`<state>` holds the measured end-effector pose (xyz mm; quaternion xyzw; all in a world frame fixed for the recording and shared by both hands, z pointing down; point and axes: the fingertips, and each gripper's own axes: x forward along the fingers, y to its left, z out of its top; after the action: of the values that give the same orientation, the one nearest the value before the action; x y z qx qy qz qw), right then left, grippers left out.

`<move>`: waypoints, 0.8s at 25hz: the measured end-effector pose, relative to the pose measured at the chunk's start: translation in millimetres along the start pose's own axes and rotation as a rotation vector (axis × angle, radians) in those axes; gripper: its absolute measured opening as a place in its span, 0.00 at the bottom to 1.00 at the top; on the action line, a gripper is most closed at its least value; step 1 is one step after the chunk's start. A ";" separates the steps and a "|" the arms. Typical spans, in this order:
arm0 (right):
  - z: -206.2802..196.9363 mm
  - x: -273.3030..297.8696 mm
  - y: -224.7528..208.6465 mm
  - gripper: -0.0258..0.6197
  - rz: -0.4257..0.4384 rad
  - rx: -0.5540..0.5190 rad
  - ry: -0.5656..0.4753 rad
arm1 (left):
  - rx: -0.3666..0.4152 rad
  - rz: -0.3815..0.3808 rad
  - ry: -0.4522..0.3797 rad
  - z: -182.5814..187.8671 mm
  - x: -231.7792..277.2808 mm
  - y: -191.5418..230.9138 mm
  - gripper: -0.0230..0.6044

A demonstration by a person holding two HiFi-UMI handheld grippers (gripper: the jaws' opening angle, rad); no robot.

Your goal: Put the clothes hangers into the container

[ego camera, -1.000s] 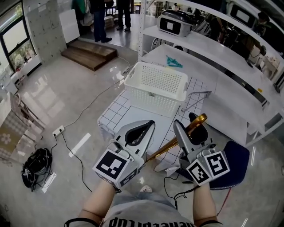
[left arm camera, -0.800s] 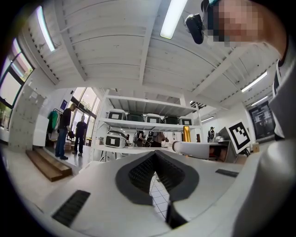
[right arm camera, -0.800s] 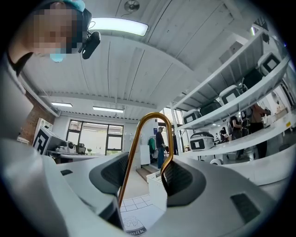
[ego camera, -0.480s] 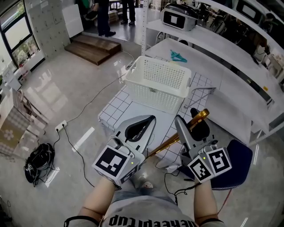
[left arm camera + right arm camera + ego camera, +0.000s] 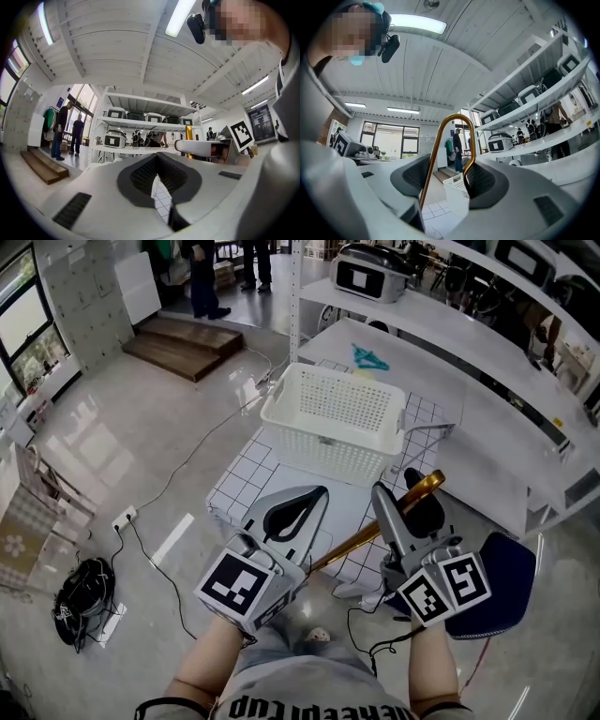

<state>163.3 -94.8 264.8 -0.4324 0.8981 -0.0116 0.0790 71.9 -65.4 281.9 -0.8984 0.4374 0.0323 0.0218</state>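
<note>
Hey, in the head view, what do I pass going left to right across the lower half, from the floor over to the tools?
Black bag on the floor → power strip → left tool → right tool, gripping the gold hanger.

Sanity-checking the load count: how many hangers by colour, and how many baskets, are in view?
Gold metal clothes hanger: 1
Teal plastic clothes hanger: 1
White perforated plastic basket: 1
Total: 3
</note>
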 end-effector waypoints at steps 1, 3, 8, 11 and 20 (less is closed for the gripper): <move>-1.1 4.9 1.1 0.44 -0.006 0.000 0.001 | 0.000 -0.004 0.002 -0.5 -0.2 5.6 0.06; -2.7 14.7 2.8 0.44 -0.019 0.004 0.001 | -0.001 -0.014 0.004 -0.5 0.0 16.6 0.06; -4.4 40.0 8.7 0.44 -0.049 -0.001 0.003 | -0.005 -0.038 0.009 0.0 -0.7 45.2 0.06; -4.8 55.3 11.5 0.44 -0.067 -0.006 0.004 | -0.010 -0.055 0.010 -0.6 -0.6 61.9 0.06; -0.6 97.1 20.1 0.44 -0.105 -0.024 0.014 | -0.017 -0.099 0.013 3.4 2.8 106.4 0.06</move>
<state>88.1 -157.8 250.8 -0.4800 0.8747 -0.0077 0.0669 -10.3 -133.0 277.2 -0.9193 0.3924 0.0291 0.0127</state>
